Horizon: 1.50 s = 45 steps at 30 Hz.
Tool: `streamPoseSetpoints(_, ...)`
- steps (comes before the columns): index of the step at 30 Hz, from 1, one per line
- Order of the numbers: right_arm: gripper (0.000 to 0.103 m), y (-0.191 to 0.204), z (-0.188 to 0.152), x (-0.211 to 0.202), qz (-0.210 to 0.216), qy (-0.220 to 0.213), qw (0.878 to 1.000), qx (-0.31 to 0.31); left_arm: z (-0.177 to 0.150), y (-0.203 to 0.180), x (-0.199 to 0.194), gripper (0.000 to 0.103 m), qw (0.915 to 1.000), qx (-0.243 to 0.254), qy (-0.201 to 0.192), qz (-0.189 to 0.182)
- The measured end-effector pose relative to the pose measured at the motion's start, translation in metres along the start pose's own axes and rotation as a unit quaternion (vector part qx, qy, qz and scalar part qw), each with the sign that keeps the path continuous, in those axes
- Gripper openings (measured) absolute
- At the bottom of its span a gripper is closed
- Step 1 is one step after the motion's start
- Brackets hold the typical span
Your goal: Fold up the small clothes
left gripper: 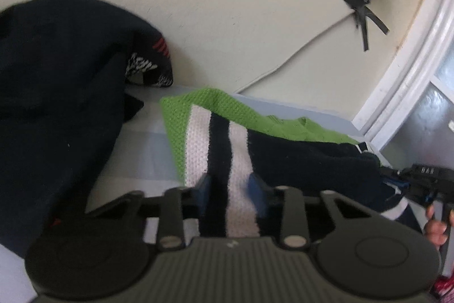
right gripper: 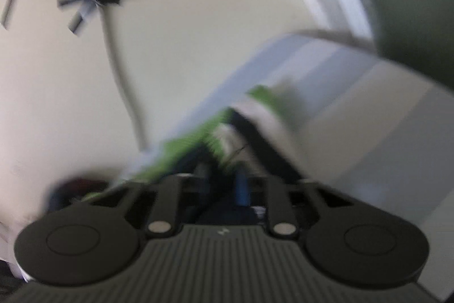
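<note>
We hold a striped knit garment [left gripper: 224, 138] in green, white and dark blue by two points. The left gripper [left gripper: 230, 186] has its fingers drawn in on the striped edge, cloth between the pads. The right gripper [right gripper: 221, 175] is clamped on the opposite part, which is blurred in its view. The garment's long axis runs across from one gripper to the other, over the pale blue surface [left gripper: 147, 144] by the wall. A dark pile of clothes [left gripper: 56, 93] lies just left of the left gripper and crowds that side. A taped cable [left gripper: 360, 7] stays well clear on the wall.
</note>
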State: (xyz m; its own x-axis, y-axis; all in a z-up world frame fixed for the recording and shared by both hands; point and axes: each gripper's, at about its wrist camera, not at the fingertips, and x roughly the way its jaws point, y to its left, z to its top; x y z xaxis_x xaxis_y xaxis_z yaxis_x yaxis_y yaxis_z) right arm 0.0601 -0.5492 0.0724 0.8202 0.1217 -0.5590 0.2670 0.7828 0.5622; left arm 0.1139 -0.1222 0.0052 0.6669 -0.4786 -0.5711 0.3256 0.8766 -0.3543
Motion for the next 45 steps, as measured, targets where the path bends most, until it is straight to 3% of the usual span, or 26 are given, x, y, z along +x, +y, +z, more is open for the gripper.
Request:
streamPoseSetpoints(2, 0.014, 0.003, -0.003, -0.001, 0.008, -0.005, 1.0, 0.001, -0.003, -0.001, -0.004, 0.01, 1.0, 0.004, -0.007, 0.0)
streamPoseSetpoints(5, 0.012, 0.009, -0.005, -0.023, 0.044, -0.041, 0.998, -0.013, -0.005, -0.005, -0.022, 0.007, 0.9992, 0.01, -0.037, 0.002)
streamPoseSetpoints(8, 0.012, 0.037, -0.01, -0.051, 0.094, -0.091, 0.987, -0.094, -0.006, -0.007, -0.031, 0.007, 0.999, 0.008, -0.042, 0.017)
streamPoseSetpoints(10, 0.013, 0.043, -0.009, -0.051, 0.062, -0.065, 0.989, -0.118, -0.005, -0.007, -0.029, 0.007, 0.9996, 0.007, -0.02, 0.02)
streamPoseSetpoints(11, 0.017, 0.04, -0.006, -0.044, 0.022, -0.045, 0.992, -0.118, -0.006, -0.007, -0.025, 0.008, 0.9995, 0.007, -0.01, 0.028)
streamPoseSetpoints(13, 0.019, 0.03, -0.001, -0.038, -0.026, -0.043, 0.993, -0.104, -0.007, -0.006, -0.021, 0.01, 0.9995, 0.005, 0.0, 0.03)
streamPoseSetpoints(14, 0.024, 0.027, 0.002, -0.038, -0.033, -0.044, 0.995, -0.088, -0.008, -0.006, -0.021, 0.011, 0.9996, 0.005, 0.0, 0.028)
streamPoseSetpoints(17, 0.05, 0.024, 0.008, -0.038, -0.014, -0.047, 0.997, -0.056, -0.008, -0.003, -0.021, 0.02, 0.9999, 0.001, 0.0, 0.014)
streamPoseSetpoints(18, 0.052, 0.029, 0.007, -0.035, -0.011, -0.038, 0.997, -0.064, -0.008, -0.002, -0.021, 0.02, 0.9999, 0.001, 0.0, 0.012)
streamPoseSetpoints(20, 0.051, 0.039, 0.004, -0.021, -0.011, -0.01, 0.995, -0.095, -0.009, -0.002, -0.021, 0.02, 0.9999, 0.001, -0.001, 0.01)
streamPoseSetpoints(22, 0.047, 0.05, -0.003, -0.001, -0.037, 0.032, 0.989, -0.138, -0.009, -0.002, -0.022, 0.019, 0.9999, 0.0, -0.002, 0.01)
streamPoseSetpoints(23, 0.027, 0.055, -0.008, 0.006, -0.057, 0.042, 0.985, -0.156, -0.009, -0.003, -0.022, 0.015, 0.9999, 0.001, -0.003, 0.01)
streamPoseSetpoints(24, 0.011, 0.059, -0.014, 0.003, -0.073, 0.025, 0.98, -0.182, -0.009, -0.003, -0.023, 0.012, 0.9999, 0.001, -0.007, 0.012)
streamPoseSetpoints(25, 0.01, 0.064, -0.015, 0.001, -0.068, 0.018, 0.978, -0.197, -0.008, -0.004, -0.024, 0.01, 0.9999, 0.002, -0.011, 0.011)
streamPoseSetpoints(29, 0.01, 0.08, -0.005, -0.024, -0.038, -0.089, 0.972, -0.212, -0.008, -0.01, -0.018, 0.003, 0.9993, 0.012, 0.002, 0.037)
streamPoseSetpoints(30, 0.011, 0.081, -0.001, -0.017, -0.048, -0.09, 0.97, -0.219, -0.008, -0.011, -0.017, 0.003, 0.9989, 0.015, 0.002, 0.044)
streamPoseSetpoints(31, 0.013, 0.081, 0.0, -0.002, -0.07, -0.076, 0.966, -0.236, -0.008, -0.012, -0.017, 0.005, 0.9986, 0.017, 0.001, 0.05)
streamPoseSetpoints(32, 0.021, 0.08, -0.001, 0.013, -0.094, -0.047, 0.963, -0.25, -0.008, -0.012, -0.017, 0.005, 0.9984, 0.019, 0.002, 0.052)
streamPoseSetpoints(33, 0.028, 0.075, -0.002, 0.032, -0.123, 0.005, 0.958, -0.26, -0.008, -0.012, -0.018, 0.005, 0.9984, 0.02, 0.002, 0.054)
streamPoseSetpoints(34, 0.031, 0.07, -0.004, 0.031, -0.117, -0.012, 0.959, -0.259, -0.008, -0.012, -0.018, 0.006, 0.9983, 0.02, 0.002, 0.054)
streamPoseSetpoints(35, 0.051, 0.069, -0.003, 0.026, -0.123, -0.022, 0.96, -0.248, -0.008, -0.012, -0.018, 0.006, 0.9984, 0.019, 0.002, 0.054)
streamPoseSetpoints(36, 0.054, 0.069, 0.0, 0.018, -0.123, -0.023, 0.964, -0.233, -0.007, -0.011, -0.018, 0.006, 0.9984, 0.018, 0.002, 0.053)
streamPoseSetpoints(39, 0.054, 0.062, 0.003, -0.012, -0.089, -0.041, 0.977, -0.189, -0.007, -0.01, -0.019, 0.006, 0.9986, 0.015, 0.002, 0.05)
streamPoseSetpoints(42, 0.054, 0.057, -0.005, -0.042, -0.08, -0.032, 0.978, -0.189, -0.007, -0.01, -0.019, 0.007, 0.9987, 0.014, 0.002, 0.05)
streamPoseSetpoints(45, 0.054, 0.045, -0.019, -0.076, -0.069, -0.011, 0.98, -0.186, -0.007, -0.008, -0.019, 0.015, 0.9992, 0.011, 0.004, 0.038)
